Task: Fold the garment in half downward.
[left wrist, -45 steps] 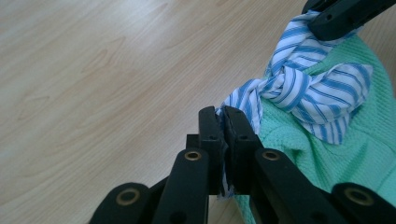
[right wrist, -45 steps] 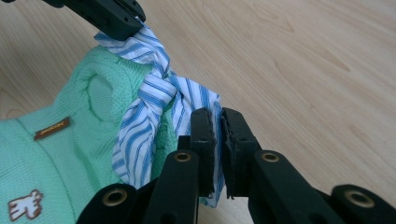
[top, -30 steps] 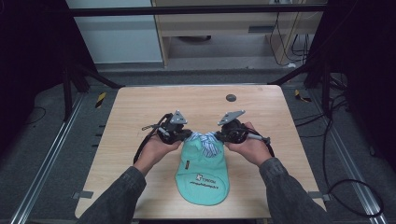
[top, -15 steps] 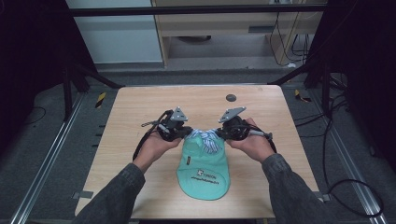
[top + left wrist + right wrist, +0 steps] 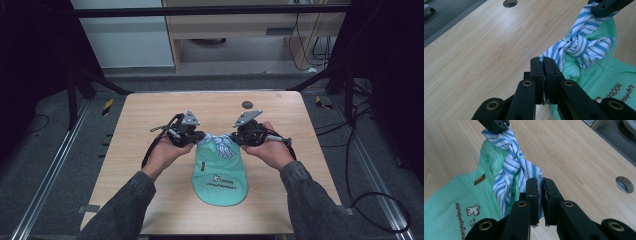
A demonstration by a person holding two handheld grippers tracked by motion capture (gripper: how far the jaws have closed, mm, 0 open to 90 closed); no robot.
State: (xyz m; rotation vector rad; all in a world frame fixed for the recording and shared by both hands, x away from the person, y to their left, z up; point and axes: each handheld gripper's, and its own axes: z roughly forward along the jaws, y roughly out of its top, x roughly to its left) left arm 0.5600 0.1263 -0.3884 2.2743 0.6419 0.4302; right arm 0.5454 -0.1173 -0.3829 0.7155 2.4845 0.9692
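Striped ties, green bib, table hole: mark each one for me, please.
striped ties (image 5: 580,46), left gripper view, on the knot.
green bib (image 5: 220,182), high view, on the flat printed part.
table hole (image 5: 624,184), right gripper view, inside its round opening.

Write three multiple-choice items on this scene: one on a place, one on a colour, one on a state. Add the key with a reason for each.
1. Where does the round hole in the table lie?
A. Beyond the grippers, toward the far edge
B. Under the bib
C. At the near left corner

2. What colour is the bib?
A. Red
B. Mint green
C. Black

3. What state are the striped ties in?
A. Lying loose and apart
C. Cut off
B. Knotted together, one end in each gripper

Key: 1 A, the high view shows it beyond both grippers. 2 B, its fabric is mint green. 3 B, the left gripper and right gripper each clamp a tie end, with the knot between them.
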